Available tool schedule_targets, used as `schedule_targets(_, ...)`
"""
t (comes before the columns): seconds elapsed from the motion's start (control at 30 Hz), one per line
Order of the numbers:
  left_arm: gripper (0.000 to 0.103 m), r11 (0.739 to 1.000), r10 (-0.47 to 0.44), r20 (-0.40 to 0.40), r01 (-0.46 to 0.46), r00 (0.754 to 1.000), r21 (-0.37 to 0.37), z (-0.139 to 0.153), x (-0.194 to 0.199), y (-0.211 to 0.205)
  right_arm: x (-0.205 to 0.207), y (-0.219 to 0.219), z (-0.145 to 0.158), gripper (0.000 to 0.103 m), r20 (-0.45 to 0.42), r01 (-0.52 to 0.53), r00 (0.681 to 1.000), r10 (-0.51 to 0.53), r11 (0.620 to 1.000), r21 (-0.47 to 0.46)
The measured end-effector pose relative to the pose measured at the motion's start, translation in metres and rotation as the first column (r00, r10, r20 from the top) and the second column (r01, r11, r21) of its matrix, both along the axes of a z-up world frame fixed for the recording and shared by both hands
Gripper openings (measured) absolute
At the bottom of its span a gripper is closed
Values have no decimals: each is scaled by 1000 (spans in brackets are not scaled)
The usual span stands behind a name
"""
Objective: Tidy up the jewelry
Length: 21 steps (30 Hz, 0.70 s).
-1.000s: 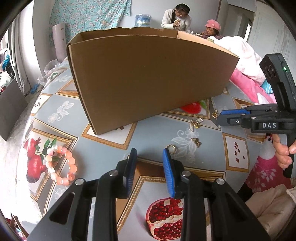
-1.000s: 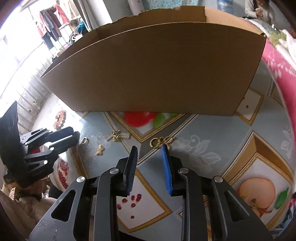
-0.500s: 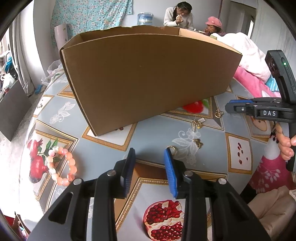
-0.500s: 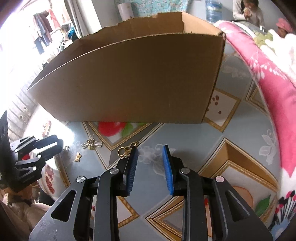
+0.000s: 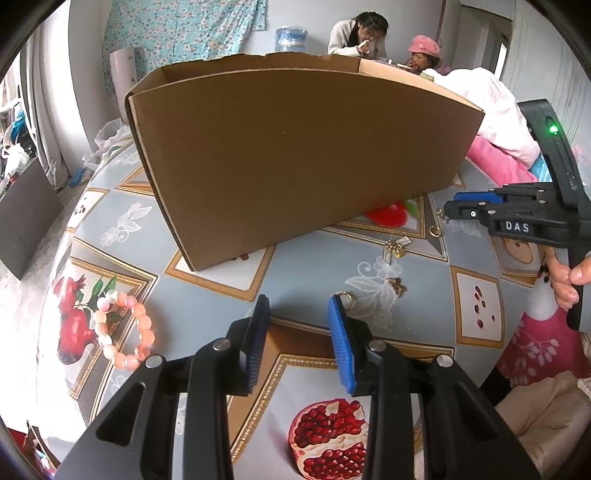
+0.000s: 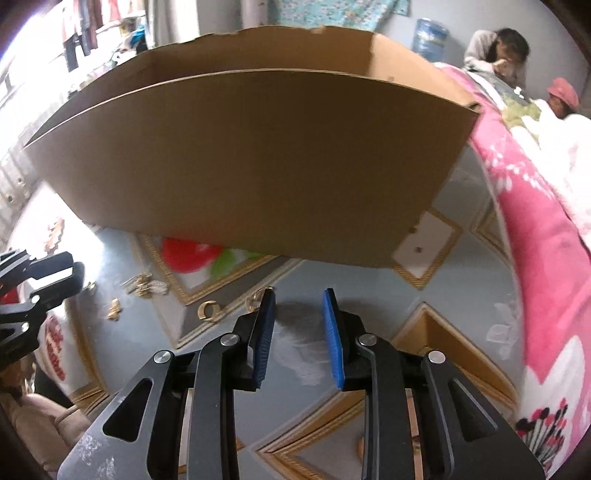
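Observation:
A tall cardboard box (image 5: pixel 295 155) stands on the patterned tablecloth (image 5: pixel 221 295); it fills the far half of the right wrist view (image 6: pixel 251 166). A pink bead bracelet (image 5: pixel 123 328) lies at the left. Small gold pieces lie in front of the box: a ring (image 5: pixel 345 296) by my left gripper's right fingertip, a butterfly piece (image 5: pixel 396 285), a hair clip (image 5: pixel 396 246) and a double-loop piece (image 5: pixel 436 225). My left gripper (image 5: pixel 298 304) is open and empty. My right gripper (image 6: pixel 297 295) is open and empty, with the double-loop piece (image 6: pixel 229 304) just left of its fingers.
A pink flowered blanket (image 6: pixel 535 229) lies along the table's right side. Two people (image 5: pixel 369 33) sit behind the box at the far side. My right gripper also shows in the left wrist view (image 5: pixel 458 210), held low over the table near the box's right corner.
My right gripper has swung to the right and moved closer to the table, so the double-loop piece now lies beside its left finger. My left gripper has pulled back slightly.

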<state>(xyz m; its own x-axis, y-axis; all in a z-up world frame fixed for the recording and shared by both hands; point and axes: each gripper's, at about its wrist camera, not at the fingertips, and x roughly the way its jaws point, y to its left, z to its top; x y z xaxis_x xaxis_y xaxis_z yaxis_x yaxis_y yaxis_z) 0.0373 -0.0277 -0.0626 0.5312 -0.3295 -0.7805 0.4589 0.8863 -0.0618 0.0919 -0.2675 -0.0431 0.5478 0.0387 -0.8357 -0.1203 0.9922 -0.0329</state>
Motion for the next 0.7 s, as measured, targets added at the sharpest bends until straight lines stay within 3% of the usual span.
schedule_targets(0.1, 32, 1000, 2, 2, -2, 1000, -12, 0, -1, 4, -3, -4, 4, 24, 11, 24, 1000, -24, 1000, -5)
schedule_targets(0.17, 32, 1000, 2, 1, -2, 1000, -22, 0, -2, 6, -12, -2, 15, 24, 42, -1, 999, -2, 998, 69)
schedule_targets(0.27, 32, 999, 0, -3, 0, 1000, -42, 1, -2, 9, -21, 15, 25, 24, 76, -43, 997, 35, 993, 107)
schedule_targets(0.5, 32, 992, -70, 8, 70, 998, -101, 7, -10, 13, -29, 32, 13, 24, 35, -75, 997, 70, 978, 195)
schedule_targets(0.7, 32, 992, -120, 43, 122, 992, -27, 5, -10, -6, -24, 33, 6, 24, 18, -60, 998, 58, 970, 234)
